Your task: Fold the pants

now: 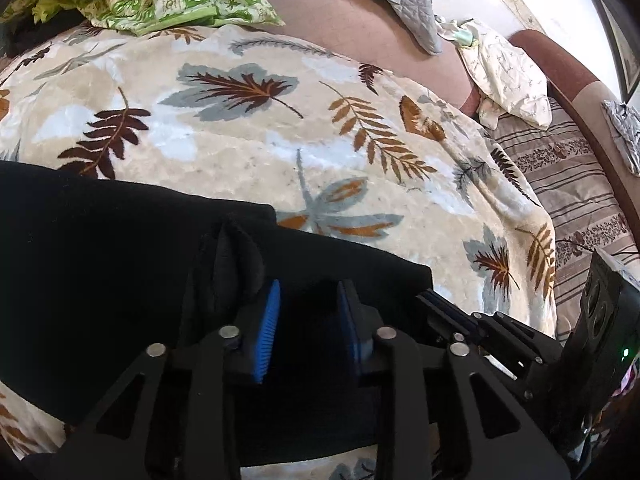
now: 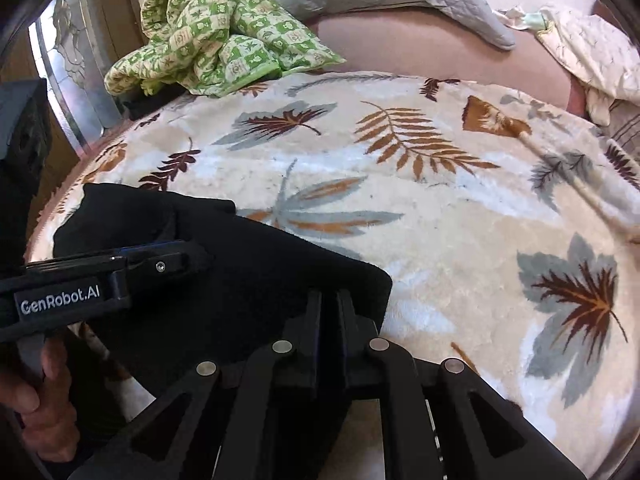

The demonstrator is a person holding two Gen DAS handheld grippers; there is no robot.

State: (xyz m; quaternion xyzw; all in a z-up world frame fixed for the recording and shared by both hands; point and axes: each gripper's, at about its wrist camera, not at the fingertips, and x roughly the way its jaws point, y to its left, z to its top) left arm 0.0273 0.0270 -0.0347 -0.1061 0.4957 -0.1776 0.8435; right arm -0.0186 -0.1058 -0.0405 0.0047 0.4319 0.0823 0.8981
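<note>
Pants [image 1: 120, 248] black on leaf blanket [image 1: 248, 148], right gripper [image 2: 329, 312] seemingly pinching edge

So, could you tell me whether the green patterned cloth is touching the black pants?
Apart: the right wrist view shows leaf-print blanket between green cloth and pants.

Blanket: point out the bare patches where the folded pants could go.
The blanket lies bare right of the pants, out to its right edge. Its far left corner is crowded by the green cloth; both grippers sit on the pants.

Black pants [image 1: 120, 248] on leaf-print blanket [image 1: 248, 152], left gripper [image 1: 308, 320] fingers parted
</note>
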